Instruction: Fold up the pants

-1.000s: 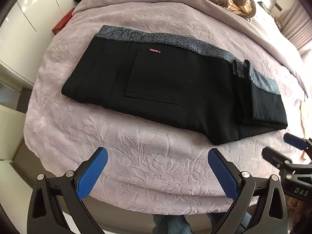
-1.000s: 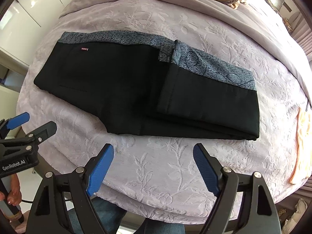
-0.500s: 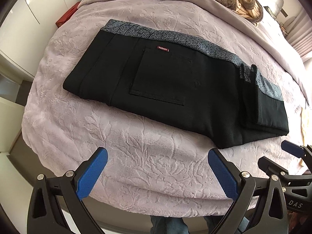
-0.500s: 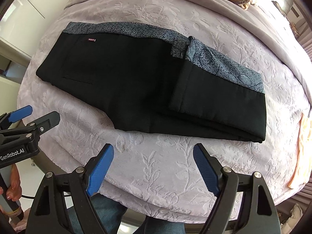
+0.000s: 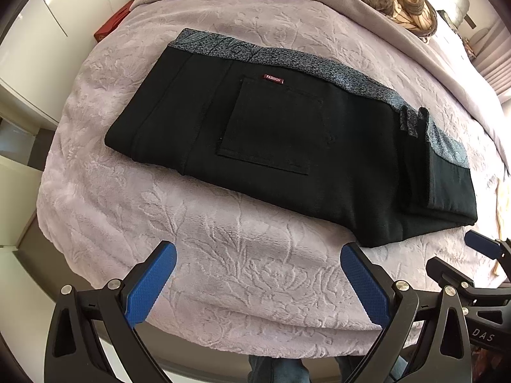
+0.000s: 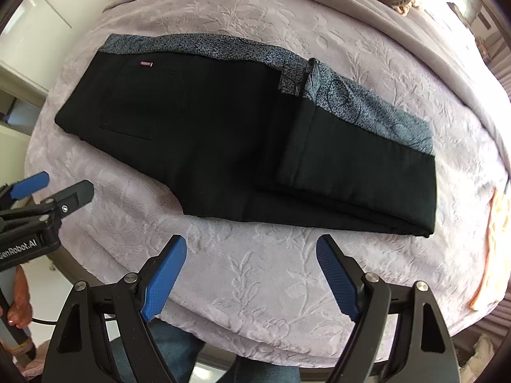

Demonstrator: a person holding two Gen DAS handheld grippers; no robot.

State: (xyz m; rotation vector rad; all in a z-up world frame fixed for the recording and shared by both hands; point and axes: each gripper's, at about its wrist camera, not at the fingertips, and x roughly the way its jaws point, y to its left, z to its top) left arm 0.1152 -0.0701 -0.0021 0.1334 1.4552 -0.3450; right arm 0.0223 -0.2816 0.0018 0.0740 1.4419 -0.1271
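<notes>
both grippers have eased slightly nearer the pants (image 5: 287, 146) since 1 second ago. the left gripper (image 5: 258, 282) and right gripper (image 6: 252, 273) hover with jaws spread wide, holding nothing, over the bed (image 5: 239, 249)'s near edge. the pants lie partly folded across its middle.

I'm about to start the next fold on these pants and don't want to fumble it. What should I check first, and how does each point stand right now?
1. Left gripper open and empty: ok, jaws wide apart above the blanket.
2. Right gripper open and empty: ok, nothing between its pads.
3. Black pants lying flat on the lilac blanket: ok, no bunching visible.
4. Folded-over leg section squared with the layers below: not ok, its lower edge sits short of the layer under it.
5. Near edge of the pants free to grab: ok, bare blanket lies between both grippers and the fabric.
6. Hidden underside layers smooth: cannot tell.
</notes>
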